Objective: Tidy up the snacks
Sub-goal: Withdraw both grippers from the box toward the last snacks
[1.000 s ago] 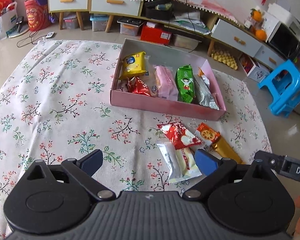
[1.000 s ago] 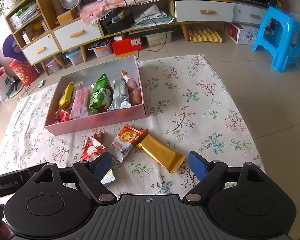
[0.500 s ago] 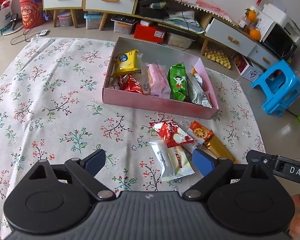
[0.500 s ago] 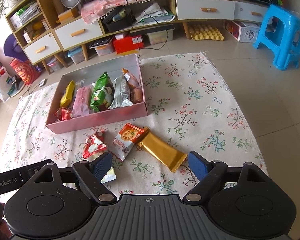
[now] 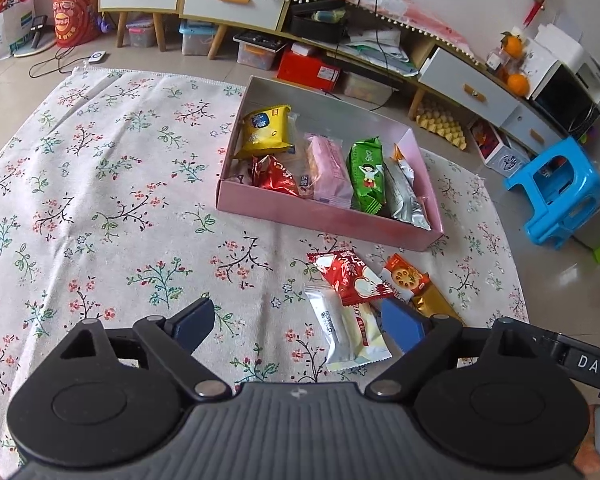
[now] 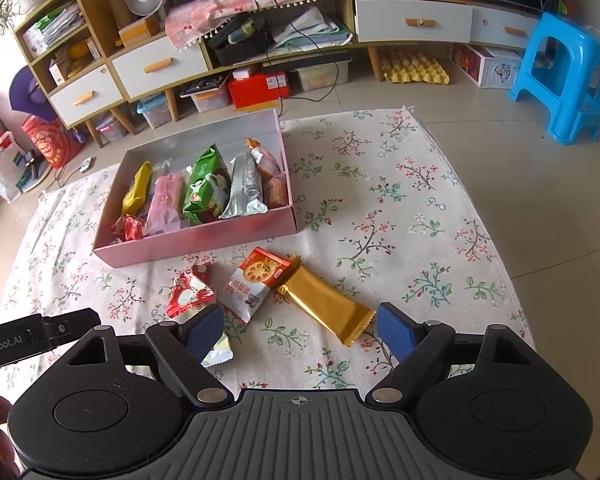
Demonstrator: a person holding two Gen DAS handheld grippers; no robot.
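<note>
A pink box on the floral cloth holds several snack packets. In front of it lie a red-and-white packet, an orange cracker packet, a gold bar and a white packet. My left gripper hovers above the white packet. Its jaws are closing but stand wide, and the pads touch nothing. My right gripper is open above the near end of the gold bar and holds nothing.
The floral cloth covers the floor around the box. A low cabinet with drawers and storage bins runs along the back. A blue stool stands on the tiles to the right.
The left gripper's fingers have come slightly closer together. The snacks, the box and the right gripper have not moved.
</note>
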